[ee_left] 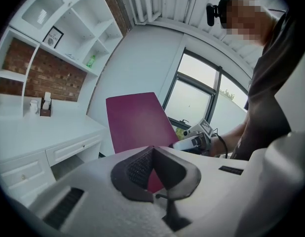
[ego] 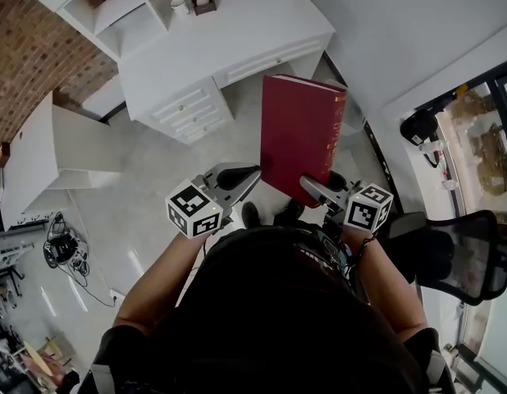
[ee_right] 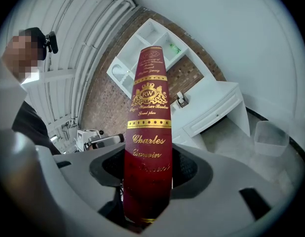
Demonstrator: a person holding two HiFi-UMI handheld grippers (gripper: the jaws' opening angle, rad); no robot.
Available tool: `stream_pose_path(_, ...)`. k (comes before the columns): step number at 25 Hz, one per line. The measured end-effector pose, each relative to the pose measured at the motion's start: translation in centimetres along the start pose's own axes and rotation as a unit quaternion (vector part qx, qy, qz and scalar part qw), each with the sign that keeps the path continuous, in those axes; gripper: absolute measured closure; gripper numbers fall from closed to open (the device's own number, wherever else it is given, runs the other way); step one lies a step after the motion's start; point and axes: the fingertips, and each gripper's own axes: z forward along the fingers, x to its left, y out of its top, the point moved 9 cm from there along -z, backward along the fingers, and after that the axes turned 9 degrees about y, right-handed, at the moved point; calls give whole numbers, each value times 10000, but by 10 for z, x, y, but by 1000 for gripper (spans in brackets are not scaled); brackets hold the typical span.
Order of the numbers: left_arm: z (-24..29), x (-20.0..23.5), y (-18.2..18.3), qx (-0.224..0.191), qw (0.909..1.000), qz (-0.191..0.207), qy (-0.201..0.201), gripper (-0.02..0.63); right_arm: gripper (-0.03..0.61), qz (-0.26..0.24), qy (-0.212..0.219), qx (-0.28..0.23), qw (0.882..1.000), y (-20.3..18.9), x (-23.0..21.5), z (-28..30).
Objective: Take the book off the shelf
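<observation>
Both forearms reached forward at lower centre — left gripper had its jaws together, empty; right gripper clamped the book.

White desk: mug, wooden holder.

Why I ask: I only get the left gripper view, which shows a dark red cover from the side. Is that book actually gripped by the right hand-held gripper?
Observer: Yes. In the right gripper view the right hand-held gripper is shut on the dark red hardcover book, with a pad against each cover.
Operator: Which edge faces its camera?
Observer: The spine, which carries gold lettering and bands.
Operator: Is the book clear of the furniture?
Observer: The head view shows it held out in front of the person, apart from the white desk with drawers.
</observation>
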Motion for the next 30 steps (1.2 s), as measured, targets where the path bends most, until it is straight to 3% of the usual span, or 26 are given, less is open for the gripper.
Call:
stream_pose_path(13, -53, 13, -19, 35, 9997, -80, -210, 606, 345, 193, -312, -152, 9992, -44, 31, 15)
stream_pose_path(30, -49, 24, -22, 22, 9990, -258, -357, 607, 345, 296, -370, -190, 9987, -40, 33, 30)
